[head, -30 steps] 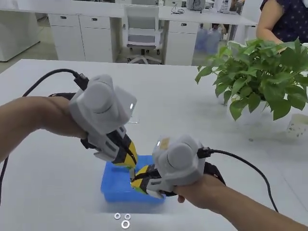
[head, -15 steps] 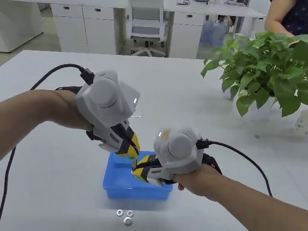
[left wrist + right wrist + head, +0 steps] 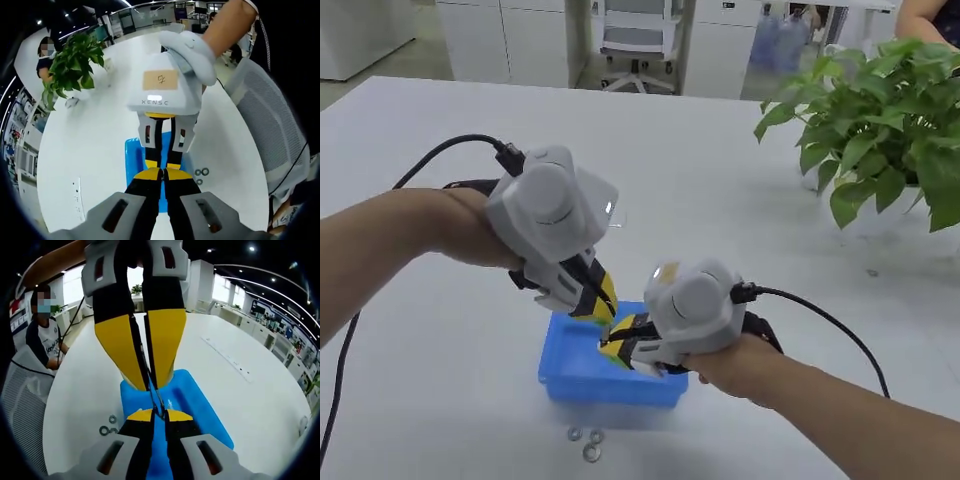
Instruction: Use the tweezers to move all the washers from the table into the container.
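Note:
A blue container (image 3: 570,375) sits near the table's front edge, and three small metal washers (image 3: 587,441) lie on the table just in front of it. Above the container my left gripper (image 3: 607,312) and right gripper (image 3: 612,350) meet tip to tip. In the right gripper view thin dark tweezers (image 3: 146,365) run from between the left gripper's yellow fingers (image 3: 165,340) down into my right gripper (image 3: 159,416), with both grippers shut on them. The left gripper view shows my left gripper (image 3: 163,174) shut over the container (image 3: 131,160), with the washers (image 3: 201,173) off to one side.
A potted green plant (image 3: 880,130) stands at the table's right. Cables trail from both grippers across the table (image 3: 420,170). An office chair (image 3: 635,40) stands beyond the far edge. A mesh chair (image 3: 265,125) is close to the near edge, and a seated person (image 3: 45,335) is nearby.
The head camera has tilted, so the whole scene sits a little differently. Both grippers stay tip to tip over the container, and the washers have not moved.

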A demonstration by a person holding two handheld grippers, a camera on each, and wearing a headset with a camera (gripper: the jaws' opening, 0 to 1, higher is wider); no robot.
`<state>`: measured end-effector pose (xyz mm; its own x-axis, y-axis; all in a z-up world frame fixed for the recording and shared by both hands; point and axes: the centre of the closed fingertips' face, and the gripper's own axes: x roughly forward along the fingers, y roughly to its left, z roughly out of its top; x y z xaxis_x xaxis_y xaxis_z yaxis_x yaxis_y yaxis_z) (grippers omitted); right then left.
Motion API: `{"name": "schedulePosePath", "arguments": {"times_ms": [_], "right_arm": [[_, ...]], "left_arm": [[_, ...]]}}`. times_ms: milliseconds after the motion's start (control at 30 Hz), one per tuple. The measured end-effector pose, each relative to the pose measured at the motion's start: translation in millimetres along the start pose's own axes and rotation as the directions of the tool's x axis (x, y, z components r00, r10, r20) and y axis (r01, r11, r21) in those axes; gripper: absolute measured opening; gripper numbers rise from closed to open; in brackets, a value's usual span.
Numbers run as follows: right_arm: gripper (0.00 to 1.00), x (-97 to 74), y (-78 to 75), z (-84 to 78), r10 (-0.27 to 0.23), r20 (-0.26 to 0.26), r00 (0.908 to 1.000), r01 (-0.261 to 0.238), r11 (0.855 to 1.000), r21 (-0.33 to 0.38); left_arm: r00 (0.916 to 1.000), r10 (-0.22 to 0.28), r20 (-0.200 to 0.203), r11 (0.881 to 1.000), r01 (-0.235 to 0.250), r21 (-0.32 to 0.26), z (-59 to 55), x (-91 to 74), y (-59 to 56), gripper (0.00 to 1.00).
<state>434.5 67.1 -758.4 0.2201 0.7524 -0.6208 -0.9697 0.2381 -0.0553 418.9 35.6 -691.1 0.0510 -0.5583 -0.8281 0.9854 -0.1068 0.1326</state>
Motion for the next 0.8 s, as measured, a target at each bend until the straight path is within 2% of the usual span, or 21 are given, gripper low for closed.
{"name": "schedulePosePath", "arguments": {"times_ms": [333, 800], "right_arm": [[0.09, 8.4, -0.3, -14.1, 0.018, -0.032, 0.9993, -0.018, 1.000, 0.005], [0.09, 7.4, 1.3, -27.1, 0.026, -0.079, 0.9965, -0.027, 1.000, -0.011]], "left_arm": [[1.0000, 0.000, -0.001, 1.000, 0.000, -0.026, -10.8, 10.9, -0.4, 0.06], [0.9999, 0.006, -0.013, 1.000, -0.006, -0.030, -13.7, 21.7, -2.1, 0.06]]}}
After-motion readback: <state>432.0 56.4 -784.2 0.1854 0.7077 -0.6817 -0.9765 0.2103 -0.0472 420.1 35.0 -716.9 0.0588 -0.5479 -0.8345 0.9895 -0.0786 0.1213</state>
